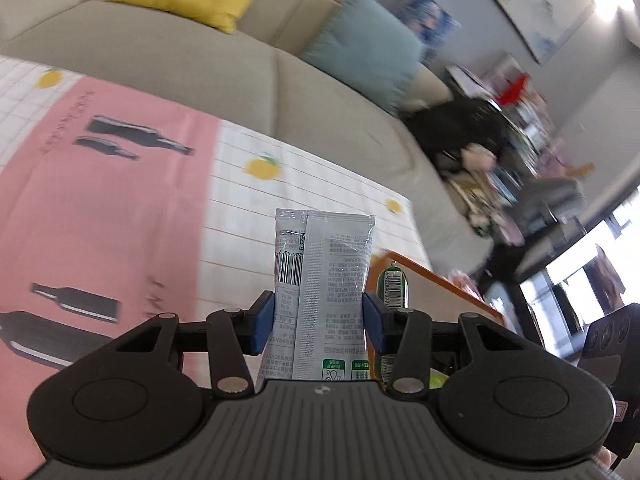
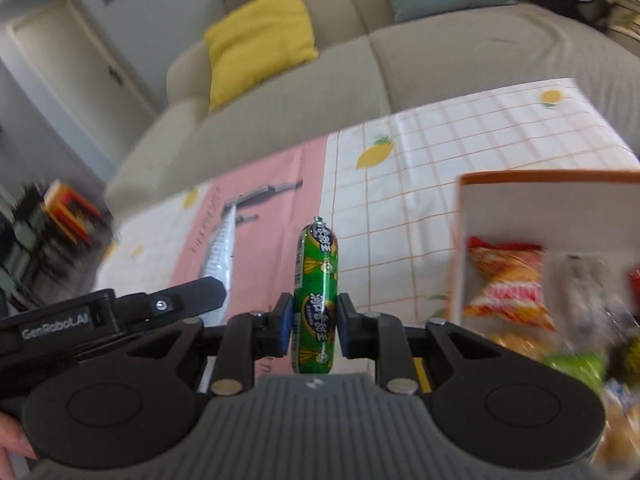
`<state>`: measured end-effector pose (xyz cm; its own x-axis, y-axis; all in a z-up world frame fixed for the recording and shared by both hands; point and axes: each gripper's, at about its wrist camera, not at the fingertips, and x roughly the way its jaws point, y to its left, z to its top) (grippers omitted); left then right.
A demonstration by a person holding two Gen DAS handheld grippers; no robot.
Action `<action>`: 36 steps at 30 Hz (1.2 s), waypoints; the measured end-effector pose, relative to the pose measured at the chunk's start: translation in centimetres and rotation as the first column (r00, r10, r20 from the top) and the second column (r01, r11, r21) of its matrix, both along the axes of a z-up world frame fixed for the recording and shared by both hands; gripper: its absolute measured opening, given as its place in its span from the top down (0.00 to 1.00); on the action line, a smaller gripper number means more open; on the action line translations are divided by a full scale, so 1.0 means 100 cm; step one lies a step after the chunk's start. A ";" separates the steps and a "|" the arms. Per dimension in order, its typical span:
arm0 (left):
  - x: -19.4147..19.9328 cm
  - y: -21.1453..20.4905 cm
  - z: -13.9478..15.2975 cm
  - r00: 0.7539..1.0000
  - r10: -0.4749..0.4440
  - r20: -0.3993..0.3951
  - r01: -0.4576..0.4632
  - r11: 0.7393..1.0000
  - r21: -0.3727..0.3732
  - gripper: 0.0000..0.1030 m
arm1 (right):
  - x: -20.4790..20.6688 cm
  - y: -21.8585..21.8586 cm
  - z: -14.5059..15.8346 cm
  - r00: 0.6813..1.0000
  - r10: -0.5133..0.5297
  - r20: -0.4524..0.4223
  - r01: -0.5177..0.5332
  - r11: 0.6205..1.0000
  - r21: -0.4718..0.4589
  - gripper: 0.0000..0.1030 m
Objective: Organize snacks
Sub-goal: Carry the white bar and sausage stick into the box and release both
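Left gripper (image 1: pixel 319 322): up off the counter, jaws clamped on a silver snack packet (image 1: pixel 322 280), blue pads pressing both long edges.
Silver snack packet: upright between the jaws, printed back facing the camera, barcode on its left side, top end sticking out past the pads.
Right gripper (image 2: pixel 311 322): also raised, jaws squeezed tight on a green sausage stick (image 2: pixel 316 296).
Green sausage stick: standing on end in the jaws, metal clip at the far tip, green wrapper with dark and yellow print; in the left view it shows just right of the packet (image 1: pixel 394 286), held close beside it.
Left gripper from the right view: its black body (image 2: pixel 120 312) reaches in from the left, the silver packet (image 2: pixel 220 256) poking forward over the pink panel.
Counter: covered by a white grid cloth (image 2: pixel 440 160) with lemon prints and a pink panel (image 1: pixel 100 208) showing dark bottles.
Orange-rimmed box (image 2: pixel 548 178): on the right of the counter, near edge blurred; inside lies a red-and-orange snack bag (image 2: pixel 508 288) with other wrappers, too smeared to name.
Sofa (image 2: pixel 460 60): beige, along the far side of the counter.
Cushions: a yellow one (image 2: pixel 260 40) on the left, a pale teal one (image 1: pixel 368 48) further right.
Far right of the room: cluttered and blurred, can't make it out.
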<state>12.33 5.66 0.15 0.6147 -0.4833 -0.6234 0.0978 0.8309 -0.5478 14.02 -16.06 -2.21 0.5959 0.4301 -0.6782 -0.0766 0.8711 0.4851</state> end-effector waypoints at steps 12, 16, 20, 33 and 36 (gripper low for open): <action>0.013 -0.132 0.023 0.946 -0.324 0.018 0.319 0.940 0.123 0.49 | -0.061 -0.116 0.037 0.992 -0.112 0.051 0.119 0.977 -0.176 0.80; 0.031 -0.175 0.008 0.919 -0.393 -0.041 0.392 0.893 0.219 0.49 | -0.058 -0.150 0.030 0.989 -0.145 -0.011 0.138 0.958 -0.253 0.80; 0.049 -0.208 -0.014 0.892 -0.437 -0.118 0.452 0.842 0.296 0.49 | -0.040 -0.180 0.010 0.982 -0.159 -0.105 0.121 0.946 -0.300 0.80; 0.081 -0.244 -0.063 0.847 -0.460 -0.268 0.531 0.699 0.478 0.48 | 0.006 -0.195 -0.055 0.946 -0.092 -0.311 -0.042 0.916 -0.399 0.80; 0.081 -0.249 -0.067 0.837 -0.471 -0.278 0.546 0.682 0.487 0.48 | 0.016 -0.192 -0.068 0.939 -0.087 -0.333 -0.073 0.895 -0.441 0.80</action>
